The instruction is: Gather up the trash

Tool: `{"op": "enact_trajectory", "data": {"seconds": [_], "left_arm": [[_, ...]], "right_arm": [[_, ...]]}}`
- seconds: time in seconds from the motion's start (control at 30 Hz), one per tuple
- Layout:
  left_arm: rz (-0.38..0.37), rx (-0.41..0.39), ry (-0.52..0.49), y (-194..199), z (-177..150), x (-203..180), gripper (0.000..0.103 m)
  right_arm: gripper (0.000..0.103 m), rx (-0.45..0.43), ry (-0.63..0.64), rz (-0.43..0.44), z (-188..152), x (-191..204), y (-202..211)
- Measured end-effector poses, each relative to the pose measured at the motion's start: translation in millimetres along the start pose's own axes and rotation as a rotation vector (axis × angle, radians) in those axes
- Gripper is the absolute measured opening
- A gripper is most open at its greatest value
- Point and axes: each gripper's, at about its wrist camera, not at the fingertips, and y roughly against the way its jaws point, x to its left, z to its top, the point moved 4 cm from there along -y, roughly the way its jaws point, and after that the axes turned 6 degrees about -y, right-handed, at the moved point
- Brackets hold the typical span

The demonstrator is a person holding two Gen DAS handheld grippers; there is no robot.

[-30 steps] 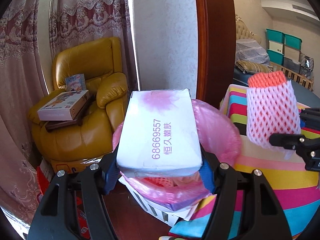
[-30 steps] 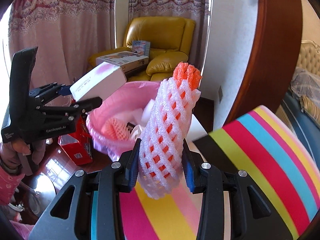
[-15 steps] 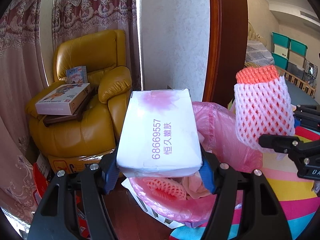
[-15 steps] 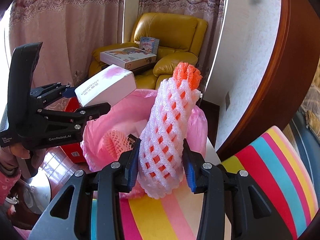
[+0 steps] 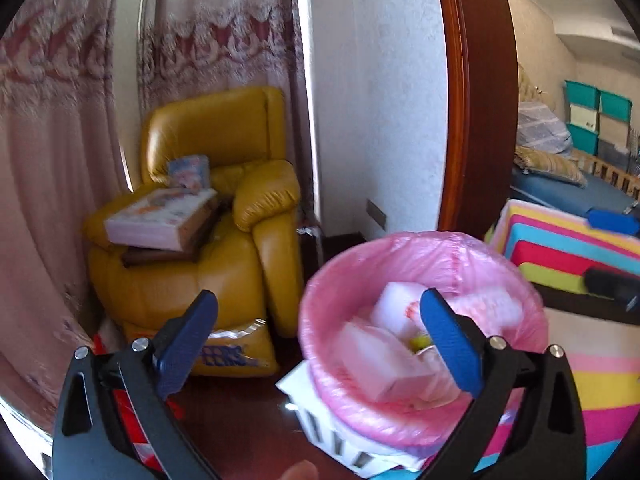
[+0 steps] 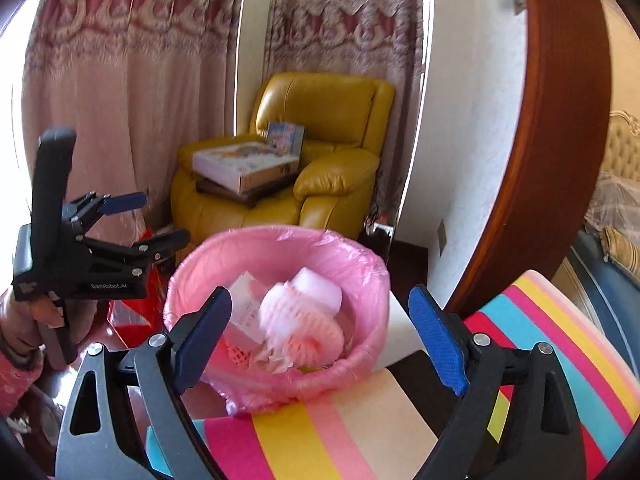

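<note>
Both the left tongs [image 5: 318, 338] and right tongs [image 6: 320, 338] are gaping empty over the pink-bagged round bin [image 6: 372, 276], the white foam netting sleeve [image 6: 296, 320] lying inside, so fetching more trash likely follows.

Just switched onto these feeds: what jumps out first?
The pink-lined trash bin sits dead centre, holding a white box and a foam fruit net among other scraps. Both the left gripper and right gripper hang open and empty over it. Behind stands a yellow armchair stacked with boxes, before pink curtains.
</note>
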Motion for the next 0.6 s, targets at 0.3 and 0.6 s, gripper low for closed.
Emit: {"op": "enact_trajectory", "data": {"seconds": [0.3, 0.6], "left_arm": [[0.053, -0.078, 0.015, 64.0, 7.3, 5.1, 0.098], [0.056, -0.09, 0.046, 137.7, 5.1, -11.8, 0.098]], "right_arm": [[0.084, -0.142, -0.074, -0.048, 14.0, -4.5, 80.2], [0.084, -0.154, -0.152, -0.066, -4.1, 4.3, 137.6]]}}
